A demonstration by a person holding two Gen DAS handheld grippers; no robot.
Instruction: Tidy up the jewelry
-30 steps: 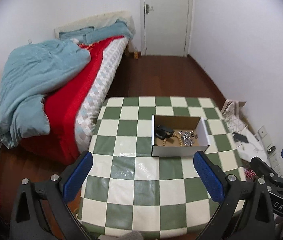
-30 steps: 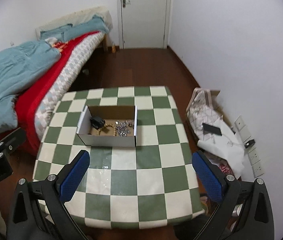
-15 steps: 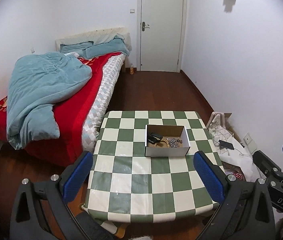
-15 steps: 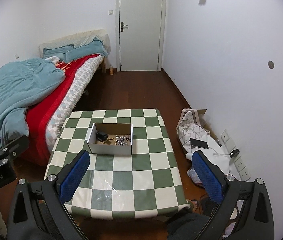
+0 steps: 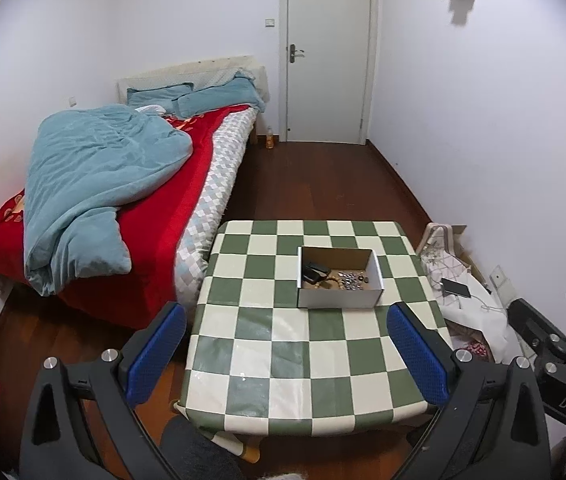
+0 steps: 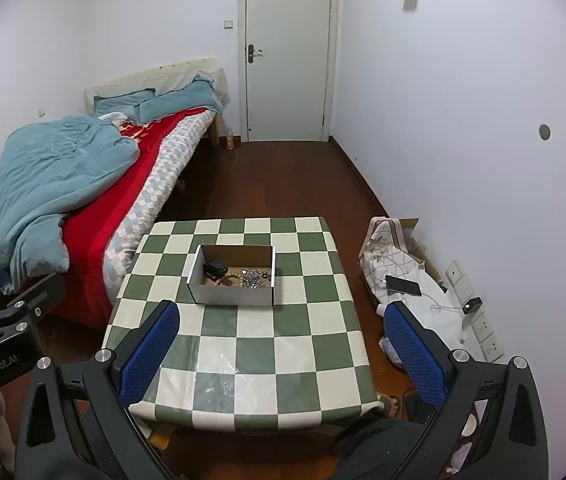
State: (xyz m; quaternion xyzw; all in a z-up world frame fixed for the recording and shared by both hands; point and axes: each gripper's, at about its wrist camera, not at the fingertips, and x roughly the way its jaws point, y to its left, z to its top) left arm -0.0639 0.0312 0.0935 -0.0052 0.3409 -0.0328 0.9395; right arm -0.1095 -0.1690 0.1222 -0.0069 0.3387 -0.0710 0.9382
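Observation:
A white cardboard box sits on a green-and-white checkered table. Inside it lie a black item, a wooden bead bracelet and small silver jewelry pieces. My left gripper hangs open, high above the table's near half, nothing between its blue pads. My right gripper is likewise open and empty, raised well back from the box. Each gripper shows at the edge of the other's view.
A bed with a red cover and blue duvet stands left of the table. A bag, white cloth and a phone lie on the floor at the right by wall sockets. A closed door is at the far end. Dark wooden floor surrounds the table.
Both grippers have pulled up and back from the table, so the box looks smaller and farther. Both stay open and empty.

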